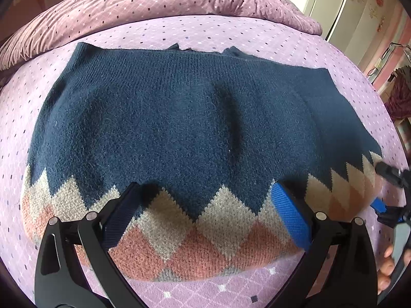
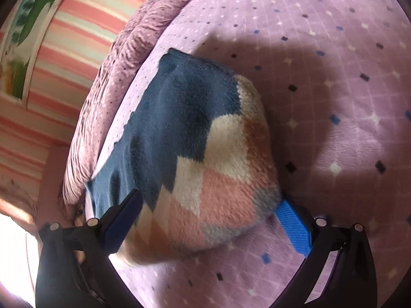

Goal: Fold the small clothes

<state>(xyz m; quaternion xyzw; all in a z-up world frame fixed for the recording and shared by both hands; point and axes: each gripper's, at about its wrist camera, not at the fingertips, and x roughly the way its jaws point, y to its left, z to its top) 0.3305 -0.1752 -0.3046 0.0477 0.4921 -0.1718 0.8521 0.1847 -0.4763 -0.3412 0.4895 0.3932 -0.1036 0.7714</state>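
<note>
The navy knitted garment with a beige-and-salmon diamond band (image 1: 164, 128) lies folded flat on the purple diamond-dotted bedspread (image 1: 205, 33), banded fold nearest the person. The left gripper (image 1: 208, 213) hovers over that band, jaws spread and gripping nothing. The right gripper (image 2: 209, 222), jaws also spread, straddles the band's right corner (probably to pinch it for the next fold).

A bed (image 1: 231, 33) fills the scene, covered in lilac fabric dotted with small diamonds; a bunched mauve quilt (image 1: 154, 2) lies along its far edge. Beyond the quilt stands a pink-striped wall (image 2: 64, 59) bearing a framed picture (image 2: 23, 43). A pale decorated wardrobe (image 1: 359, 7) stands right of the bed, sunlit
</note>
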